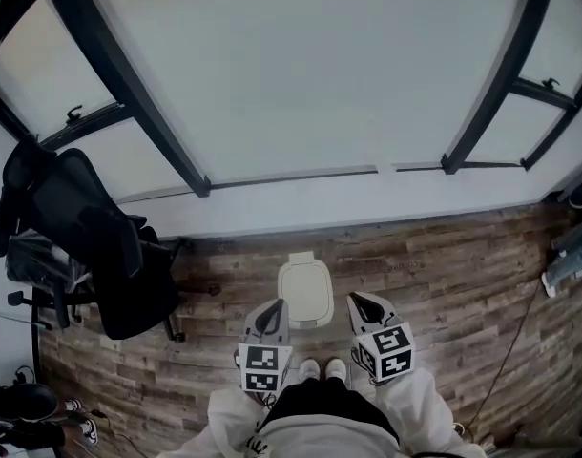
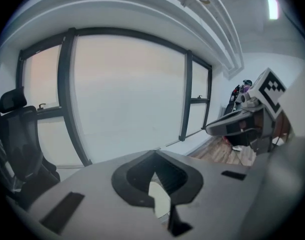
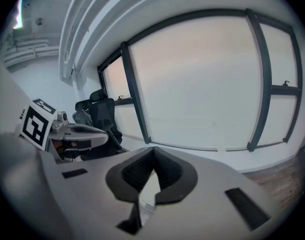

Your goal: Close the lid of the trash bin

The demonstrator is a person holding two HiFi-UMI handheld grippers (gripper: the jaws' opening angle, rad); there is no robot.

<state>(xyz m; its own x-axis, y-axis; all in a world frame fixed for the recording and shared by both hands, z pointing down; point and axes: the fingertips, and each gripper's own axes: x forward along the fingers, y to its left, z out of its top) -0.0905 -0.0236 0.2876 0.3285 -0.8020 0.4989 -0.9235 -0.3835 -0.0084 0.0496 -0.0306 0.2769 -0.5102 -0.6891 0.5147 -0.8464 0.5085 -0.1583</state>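
Observation:
In the head view, a cream trash bin (image 1: 304, 294) stands on the wood floor right in front of the person's feet. From above its top looks like one flat pale surface, and I cannot tell for sure how the lid lies. My left gripper (image 1: 272, 306) hangs just left of the bin and my right gripper (image 1: 360, 300) just right of it, neither touching it. Both point towards the window. In the left gripper view the tips of the left gripper (image 2: 155, 153) meet on nothing. In the right gripper view the right gripper (image 3: 153, 148) is shut and empty too. A pale sliver of the bin (image 2: 160, 200) shows under the jaws.
A black office chair (image 1: 91, 241) stands to the left on the floor. A white sill and tall dark-framed windows (image 1: 301, 84) close off the far side. Dark shoes (image 1: 24, 413) lie at lower left, clothing (image 1: 572, 256) at the right edge.

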